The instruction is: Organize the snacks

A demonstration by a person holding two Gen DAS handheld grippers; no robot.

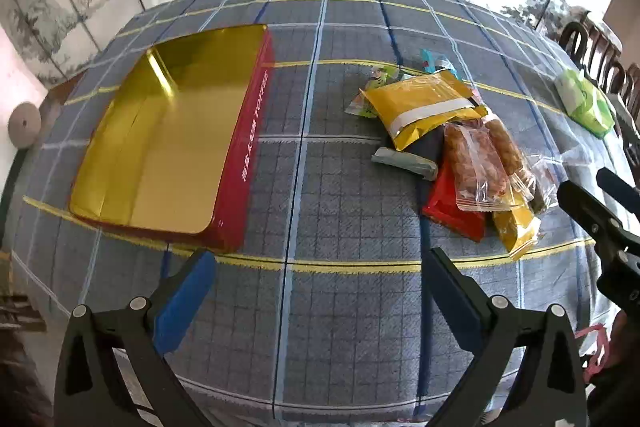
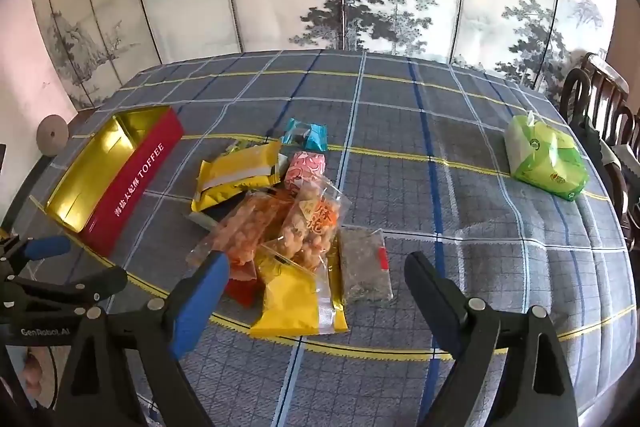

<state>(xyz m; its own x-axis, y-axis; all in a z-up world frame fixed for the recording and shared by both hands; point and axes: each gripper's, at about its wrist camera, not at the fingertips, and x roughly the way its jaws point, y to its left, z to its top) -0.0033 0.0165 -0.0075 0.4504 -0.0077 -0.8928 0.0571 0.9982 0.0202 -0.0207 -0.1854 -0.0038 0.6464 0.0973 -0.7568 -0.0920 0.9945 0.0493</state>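
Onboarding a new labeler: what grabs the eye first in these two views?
The open red toffee tin with its shiny gold inside, empty, lying on the left of the plaid tablecloth. Next, the pile of snack packets in yellow, red and clear wrap heaped to its right, with a green tissue pack off alone at the far right. Both the left gripper and right gripper hang open above the cloth, holding nothing.

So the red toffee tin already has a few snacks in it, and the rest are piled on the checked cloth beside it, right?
Not quite: the red toffee tin is still empty, its gold inside bare in the left wrist view. The snacks are indeed piled on the checked cloth beside it.
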